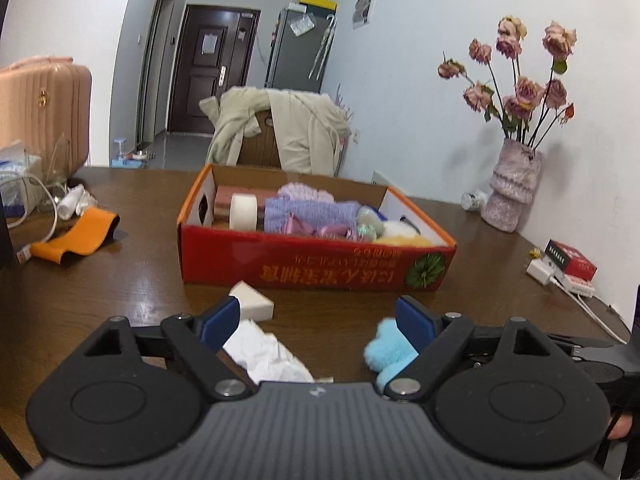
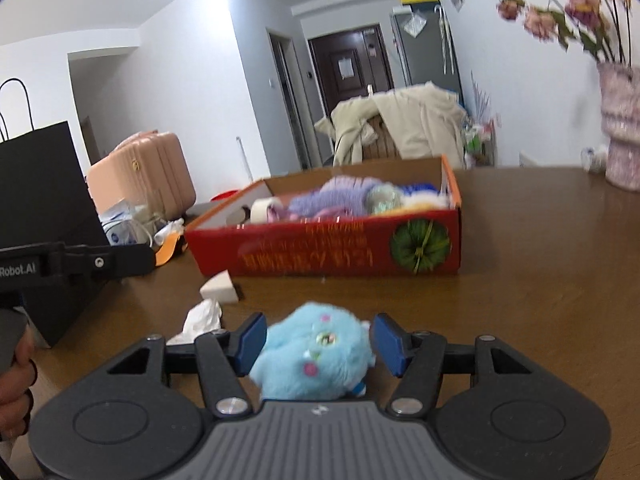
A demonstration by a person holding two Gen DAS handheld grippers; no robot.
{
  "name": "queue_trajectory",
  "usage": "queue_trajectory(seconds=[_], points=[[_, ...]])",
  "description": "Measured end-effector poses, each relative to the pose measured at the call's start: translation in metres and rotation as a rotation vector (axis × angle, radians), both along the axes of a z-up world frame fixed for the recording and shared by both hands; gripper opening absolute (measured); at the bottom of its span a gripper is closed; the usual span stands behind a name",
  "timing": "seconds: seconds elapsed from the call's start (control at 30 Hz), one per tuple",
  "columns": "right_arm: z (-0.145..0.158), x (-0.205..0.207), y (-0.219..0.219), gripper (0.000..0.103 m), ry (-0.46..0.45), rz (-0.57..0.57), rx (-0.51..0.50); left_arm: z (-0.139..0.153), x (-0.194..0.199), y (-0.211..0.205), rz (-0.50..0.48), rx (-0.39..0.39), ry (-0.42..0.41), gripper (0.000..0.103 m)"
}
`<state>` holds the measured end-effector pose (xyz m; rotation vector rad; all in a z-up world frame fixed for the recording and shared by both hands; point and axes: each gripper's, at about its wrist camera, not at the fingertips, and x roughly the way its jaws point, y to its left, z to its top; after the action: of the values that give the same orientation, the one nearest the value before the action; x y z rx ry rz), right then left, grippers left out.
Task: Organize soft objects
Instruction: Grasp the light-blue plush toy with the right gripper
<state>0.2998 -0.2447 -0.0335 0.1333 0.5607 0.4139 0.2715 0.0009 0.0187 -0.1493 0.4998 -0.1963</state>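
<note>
A red cardboard box (image 1: pixel 316 266) (image 2: pixel 320 250) stands on the brown table, filled with a purple knit piece (image 1: pixel 310 212), a tape roll (image 1: pixel 243 211) and other soft items. My left gripper (image 1: pixel 316 322) is open, low over the table, with a crumpled white cloth (image 1: pixel 266 354) by its left finger and a blue plush toy (image 1: pixel 388 352) by its right finger. A white wedge sponge (image 1: pixel 254 302) (image 2: pixel 218 288) lies in front of the box. My right gripper (image 2: pixel 318 338) has its jaws around the blue plush toy (image 2: pixel 316 354); contact is unclear.
An orange strap (image 1: pixel 76 236), cables and tissue packs lie at the left. A pink vase with dried roses (image 1: pixel 514 190) and small red boxes (image 1: pixel 572 262) stand at the right by the wall. A black paper bag (image 2: pixel 44 208) stands left of the right gripper.
</note>
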Motion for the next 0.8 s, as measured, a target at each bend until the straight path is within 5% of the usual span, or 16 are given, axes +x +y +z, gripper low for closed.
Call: queue_trajectory(seconds=[0.13,0.2,0.3,0.4,0.6,0.8], points=[[-0.011,0.002,0.0,0.058,0.042,-0.012,0.006,-0.012,-0.002,-0.004,-0.006,-0.017,0.03,0.087],[-0.014,0.003,0.001,0.05,0.084,0.007,0.012,-0.017,-0.007,-0.005,0.004,0.005,0.025,0.087],[-0.009,-0.011,0.009,0.05,0.139,0.147,0.045,-0.024,-0.014,0.004,0.039,0.004,0.036,0.087],[0.005,-0.027,0.008,0.048,0.088,0.237,0.099,-0.029,-0.016,0.011,0.06,-0.056,0.077,0.085],[0.005,0.019,-0.004,0.047,0.067,0.078,0.013,-0.039,-0.006,-0.008,-0.07,-0.218,0.131,0.068],[-0.021,0.051,-0.015,0.03,0.155,0.095,0.158,-0.064,0.015,-0.021,-0.082,-0.239,0.204,0.04]])
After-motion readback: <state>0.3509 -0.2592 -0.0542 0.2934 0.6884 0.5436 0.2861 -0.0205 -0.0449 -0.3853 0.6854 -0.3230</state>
